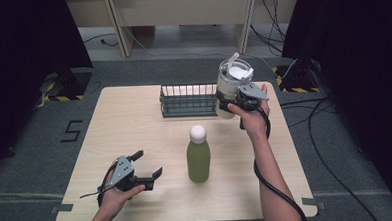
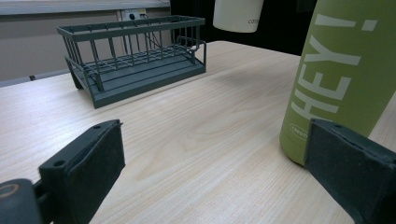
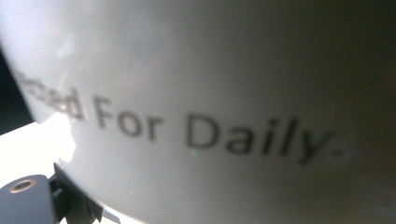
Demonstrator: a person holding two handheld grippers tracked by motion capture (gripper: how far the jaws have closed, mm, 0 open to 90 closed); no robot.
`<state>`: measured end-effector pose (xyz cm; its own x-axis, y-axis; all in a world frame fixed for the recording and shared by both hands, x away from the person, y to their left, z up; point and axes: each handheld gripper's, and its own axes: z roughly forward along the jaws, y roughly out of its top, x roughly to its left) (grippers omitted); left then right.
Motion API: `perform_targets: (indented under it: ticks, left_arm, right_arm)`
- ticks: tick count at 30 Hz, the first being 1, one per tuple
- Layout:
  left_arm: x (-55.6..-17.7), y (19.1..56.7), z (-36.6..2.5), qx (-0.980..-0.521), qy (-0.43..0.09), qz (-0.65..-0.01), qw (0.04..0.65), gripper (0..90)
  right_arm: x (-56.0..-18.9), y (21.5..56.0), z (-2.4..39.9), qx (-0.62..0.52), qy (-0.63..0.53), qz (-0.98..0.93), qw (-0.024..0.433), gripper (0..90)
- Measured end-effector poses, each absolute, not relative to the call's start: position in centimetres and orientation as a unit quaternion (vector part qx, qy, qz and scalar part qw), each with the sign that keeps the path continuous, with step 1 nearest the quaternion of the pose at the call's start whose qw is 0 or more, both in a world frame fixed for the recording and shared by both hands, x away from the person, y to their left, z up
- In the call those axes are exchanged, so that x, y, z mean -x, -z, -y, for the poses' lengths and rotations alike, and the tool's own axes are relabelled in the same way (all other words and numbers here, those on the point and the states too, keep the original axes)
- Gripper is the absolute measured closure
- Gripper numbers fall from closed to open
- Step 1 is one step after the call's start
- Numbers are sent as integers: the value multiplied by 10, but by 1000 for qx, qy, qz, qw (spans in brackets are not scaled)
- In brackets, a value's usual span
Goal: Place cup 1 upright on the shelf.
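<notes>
Close to the near edge of the table (image 1: 134, 123), on the left side: the left gripper (image 1: 148, 162). Lies low in the hand, jaws wide apart, nothing between them. Points toward the green bottle (image 1: 198, 160), maybe to be ready to grab it next. Stands upright in the middle of the table, that bottle, white cap on, near one jaw but not touched.

Farther back, on the right: the right gripper (image 1: 233, 103), clamped tight on a white cup (image 1: 229, 84) with a lid. Holds it by the side, up in the air, clear of the wood. Holds it upright too, likely to stop spills.

Just beside the cup, at the far side of the table: a dark wire basket (image 1: 188, 101), open at the top, nothing in it. Looks like a good home for the cup and maybe for the bottle after.
</notes>
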<state>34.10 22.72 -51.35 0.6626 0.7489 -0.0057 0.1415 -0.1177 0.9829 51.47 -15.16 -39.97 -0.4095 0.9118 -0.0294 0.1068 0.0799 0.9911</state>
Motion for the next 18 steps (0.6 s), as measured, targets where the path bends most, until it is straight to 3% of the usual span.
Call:
perform_targets:
  ticks: [18]
  left_arm:
    - [-341,514,-228,-701,-261,-319,582,50]
  right_arm:
    - [-528,388,142,-394,-551,-636,370,93]
